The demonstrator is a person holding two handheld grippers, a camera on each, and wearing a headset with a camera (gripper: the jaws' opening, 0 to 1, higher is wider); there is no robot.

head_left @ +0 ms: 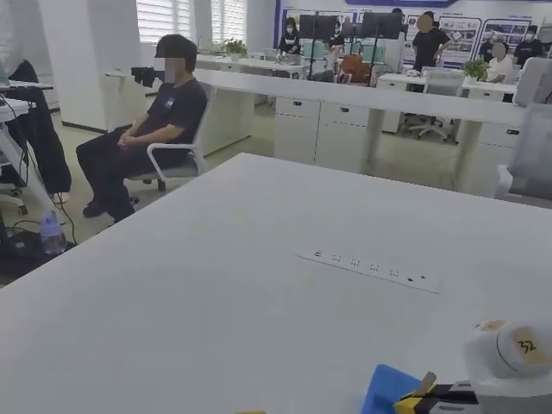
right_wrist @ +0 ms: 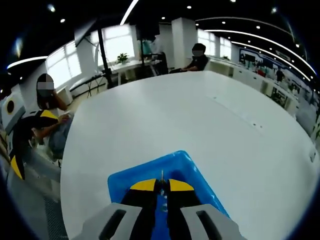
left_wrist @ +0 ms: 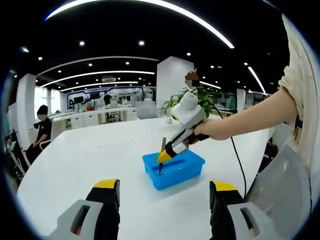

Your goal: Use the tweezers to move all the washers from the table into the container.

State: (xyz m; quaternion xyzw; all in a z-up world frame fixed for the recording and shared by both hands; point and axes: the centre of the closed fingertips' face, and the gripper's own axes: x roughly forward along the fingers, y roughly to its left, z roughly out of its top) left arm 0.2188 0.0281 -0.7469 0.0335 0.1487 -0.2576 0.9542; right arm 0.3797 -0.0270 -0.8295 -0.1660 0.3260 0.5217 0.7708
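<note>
While tweezers (left_wrist: pixel 160 168) hang over container (left_wrist: pixel 187 170) | right gripper (left_wrist: pixel 163 156) clamped (left gripper (left_wrist: pixel 165 186) wide)

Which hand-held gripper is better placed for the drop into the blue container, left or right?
Right. The right hand-held gripper is shut on the tweezers, tips down at the blue container. The left hand-held gripper is open, back from it.

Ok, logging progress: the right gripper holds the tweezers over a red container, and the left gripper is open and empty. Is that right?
Not quite: the container is blue, not red, as the left gripper view shows. The rest stands: the right gripper holds the tweezers over it, and the left gripper is open and empty.
</note>
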